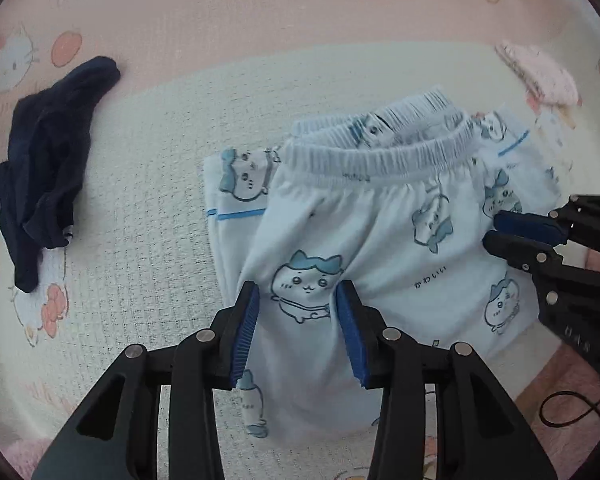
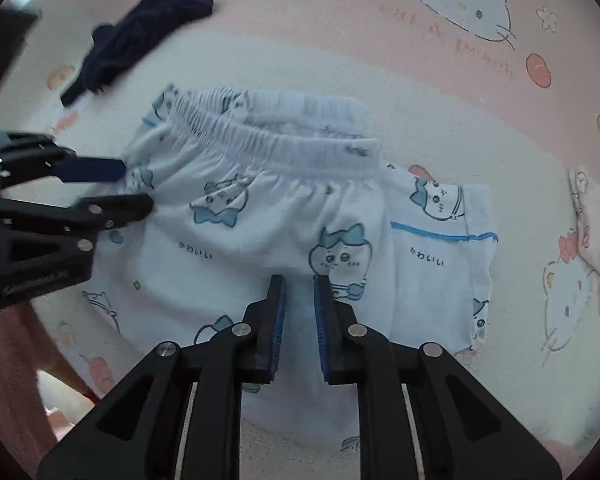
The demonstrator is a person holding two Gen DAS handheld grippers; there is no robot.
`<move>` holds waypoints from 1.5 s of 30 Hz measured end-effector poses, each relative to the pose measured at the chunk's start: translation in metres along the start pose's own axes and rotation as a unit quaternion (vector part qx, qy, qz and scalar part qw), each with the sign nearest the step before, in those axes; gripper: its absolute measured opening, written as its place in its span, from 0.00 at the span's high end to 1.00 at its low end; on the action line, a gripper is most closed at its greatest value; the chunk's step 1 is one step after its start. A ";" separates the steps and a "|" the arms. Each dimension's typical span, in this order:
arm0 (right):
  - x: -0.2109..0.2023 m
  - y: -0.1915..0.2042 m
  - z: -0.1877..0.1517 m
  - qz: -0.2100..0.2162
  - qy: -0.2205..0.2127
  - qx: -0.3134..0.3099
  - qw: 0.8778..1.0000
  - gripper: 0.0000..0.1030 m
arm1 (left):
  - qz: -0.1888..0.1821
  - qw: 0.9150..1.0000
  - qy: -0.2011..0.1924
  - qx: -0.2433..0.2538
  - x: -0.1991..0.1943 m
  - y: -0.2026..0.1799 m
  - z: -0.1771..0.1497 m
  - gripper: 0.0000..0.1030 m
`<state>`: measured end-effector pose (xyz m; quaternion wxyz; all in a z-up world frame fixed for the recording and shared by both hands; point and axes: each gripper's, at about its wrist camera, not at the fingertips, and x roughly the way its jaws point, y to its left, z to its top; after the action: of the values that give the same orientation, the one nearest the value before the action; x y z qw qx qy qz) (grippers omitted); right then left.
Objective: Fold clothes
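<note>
One garment, the pale blue printed shorts (image 1: 364, 216), lies folded on the bed (image 1: 148, 208). Our left tool (image 1: 298, 312) hovers half-open, empty; our right tool (image 2: 300, 304) is nearly closed, holding nothing. The navy garment (image 1: 48, 168), far left, remains unfolded.

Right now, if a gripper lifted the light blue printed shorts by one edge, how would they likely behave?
The light blue printed shorts would probably droop: the fabric already wrinkles and lies in soft layers. The gathered waistband looks thicker, so it may hang lower. The fold would likely come undone, since nothing visible pins the layers together.
</note>
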<state>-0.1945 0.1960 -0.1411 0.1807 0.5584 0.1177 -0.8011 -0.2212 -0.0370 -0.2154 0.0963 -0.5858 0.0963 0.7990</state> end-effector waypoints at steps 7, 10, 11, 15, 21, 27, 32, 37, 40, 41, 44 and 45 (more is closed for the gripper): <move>-0.022 -0.050 -0.002 0.022 -0.024 0.092 0.995 0.91 | -0.085 0.992 -0.050 -0.083 -0.019 0.028 0.012 0.62; -0.016 -0.021 0.017 0.051 -0.034 0.067 0.996 0.88 | -0.089 0.994 -0.065 -0.016 -0.009 -0.018 0.025 0.61; -0.009 -0.011 0.024 0.054 -0.027 0.057 0.997 0.86 | -0.068 0.996 -0.060 0.008 -0.001 -0.029 0.028 0.61; 0.013 -0.012 0.025 0.035 0.002 0.036 0.999 0.91 | -0.027 0.999 -0.043 0.011 0.010 -0.010 0.030 0.58; -0.008 -0.047 0.015 0.007 -0.005 0.080 0.997 0.88 | -0.034 0.992 -0.064 -0.104 -0.015 0.052 0.018 0.59; -0.006 -0.004 0.013 0.070 -0.012 0.052 0.996 0.86 | -0.097 0.993 -0.068 -0.007 -0.007 -0.026 0.020 0.59; 0.007 0.002 0.001 0.043 0.013 0.031 0.999 0.86 | 0.016 0.999 -0.037 0.004 0.003 -0.022 0.012 0.57; -0.006 -0.031 -0.010 -0.020 0.025 0.090 0.995 0.79 | 0.022 0.998 -0.048 -0.017 -0.011 -0.011 0.007 0.55; -0.020 -0.018 -0.026 0.006 -0.003 0.120 0.993 0.79 | 0.005 0.997 -0.075 0.002 -0.028 -0.034 0.002 0.55; -0.023 -0.012 -0.032 0.027 -0.014 0.133 0.991 0.79 | -0.006 0.997 -0.082 0.007 -0.033 -0.043 -0.001 0.55; -0.011 0.014 -0.033 0.072 -0.005 0.118 0.990 0.79 | -0.060 0.997 -0.054 0.013 -0.031 -0.072 -0.019 0.55; -0.001 0.026 -0.032 0.071 0.010 0.098 0.993 0.79 | -0.070 0.996 -0.043 0.018 -0.028 -0.080 -0.025 0.55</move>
<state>-0.1565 0.1852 -0.1510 0.1801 0.5887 0.0003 -0.7881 -0.1687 0.0321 -0.1993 0.1661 -0.5542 0.0650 0.8130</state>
